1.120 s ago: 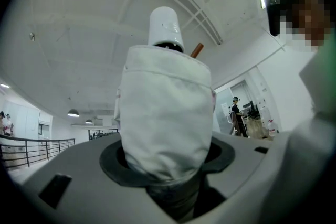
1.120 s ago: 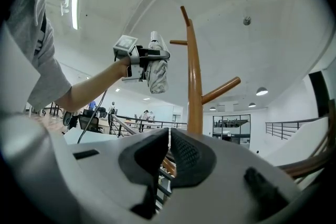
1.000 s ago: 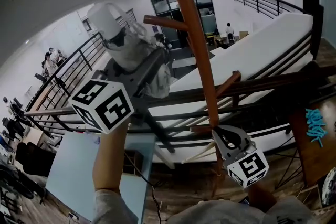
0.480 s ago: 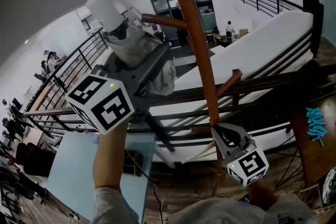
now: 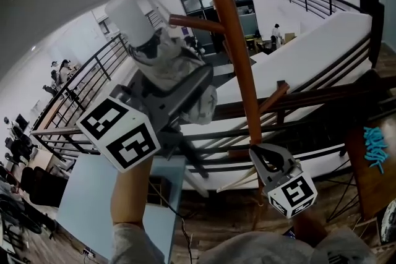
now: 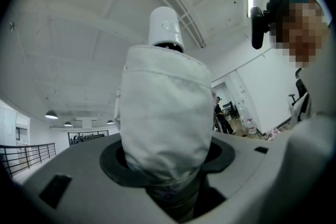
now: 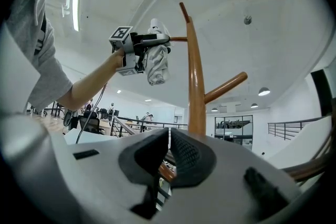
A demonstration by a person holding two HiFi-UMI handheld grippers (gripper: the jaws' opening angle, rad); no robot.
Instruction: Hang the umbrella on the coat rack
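The folded white fabric umbrella, pinched in the left gripper, was held up just beside the brown wooden coat rack's upper peg. It probably needed lifting clear over the tip. The right gripper was pressed together, empty.

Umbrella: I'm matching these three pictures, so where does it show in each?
Head view: umbrella upper left of centre.
Left gripper view: centre, filling most of it.
Right gripper view: small, upper left of centre.
Shared landmark: coat rack pole, just right of it in head and right gripper views.
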